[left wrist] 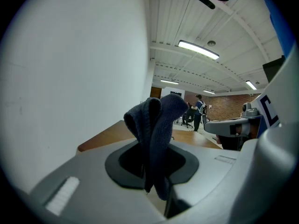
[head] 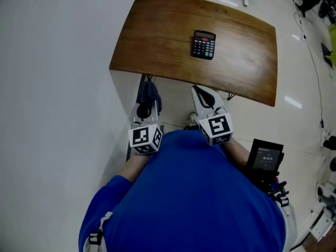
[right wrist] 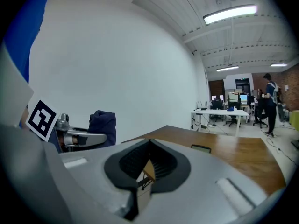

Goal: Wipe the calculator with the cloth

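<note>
Head view looks steeply down; both gripper views sit low, facing across the shared brown wooden table (head: 157,41)

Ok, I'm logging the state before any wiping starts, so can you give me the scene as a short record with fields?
calculator: lying flat on the wooden table, nothing touching it
cloth: dark blue, pinched in the left claw
right claw: shut, nothing in it
position: both held short of the table's near edge

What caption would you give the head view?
Left claw holding a blue cloth, calculator lying on the wooden table.
</note>
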The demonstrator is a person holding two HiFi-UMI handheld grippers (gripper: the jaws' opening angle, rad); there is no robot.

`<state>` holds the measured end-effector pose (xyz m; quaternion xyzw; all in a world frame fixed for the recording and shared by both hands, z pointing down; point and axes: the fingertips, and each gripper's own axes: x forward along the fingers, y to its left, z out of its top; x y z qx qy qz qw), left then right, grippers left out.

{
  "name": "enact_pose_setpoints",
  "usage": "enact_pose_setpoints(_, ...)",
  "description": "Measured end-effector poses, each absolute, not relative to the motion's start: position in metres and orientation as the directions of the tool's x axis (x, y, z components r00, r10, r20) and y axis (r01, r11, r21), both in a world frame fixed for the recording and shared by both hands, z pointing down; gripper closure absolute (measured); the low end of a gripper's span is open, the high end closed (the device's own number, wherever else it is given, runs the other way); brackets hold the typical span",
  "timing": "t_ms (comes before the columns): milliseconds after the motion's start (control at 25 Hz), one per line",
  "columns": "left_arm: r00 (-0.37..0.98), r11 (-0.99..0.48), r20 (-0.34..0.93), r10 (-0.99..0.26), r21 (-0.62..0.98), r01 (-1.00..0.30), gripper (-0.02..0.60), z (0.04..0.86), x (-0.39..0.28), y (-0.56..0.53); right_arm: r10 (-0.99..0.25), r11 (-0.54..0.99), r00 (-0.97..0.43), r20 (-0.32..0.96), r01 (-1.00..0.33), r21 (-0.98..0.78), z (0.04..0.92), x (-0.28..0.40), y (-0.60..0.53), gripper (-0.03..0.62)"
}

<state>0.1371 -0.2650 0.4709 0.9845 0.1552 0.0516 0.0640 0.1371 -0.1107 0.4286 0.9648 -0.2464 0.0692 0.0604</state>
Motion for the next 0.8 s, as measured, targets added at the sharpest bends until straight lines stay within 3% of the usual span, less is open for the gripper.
enact_pose_setpoints(160,0.921,-0.925,0.095,0.378,0.089,0.37,0.515,0.459,0.179,-0.199,-0.412,-0.902,0.9,0.142,-0.425,0.078,0.425,0.171,-0.046,0.591)
enact_pose_setpoints(800,0.854,-0.85,0.059,0.518,-0.083,0.521,0.516,0.439,0.219,-0.149,-0.327,-0.939,0.935,0.137,-0.338,0.062,0.432,0.18,-0.013,0.591)
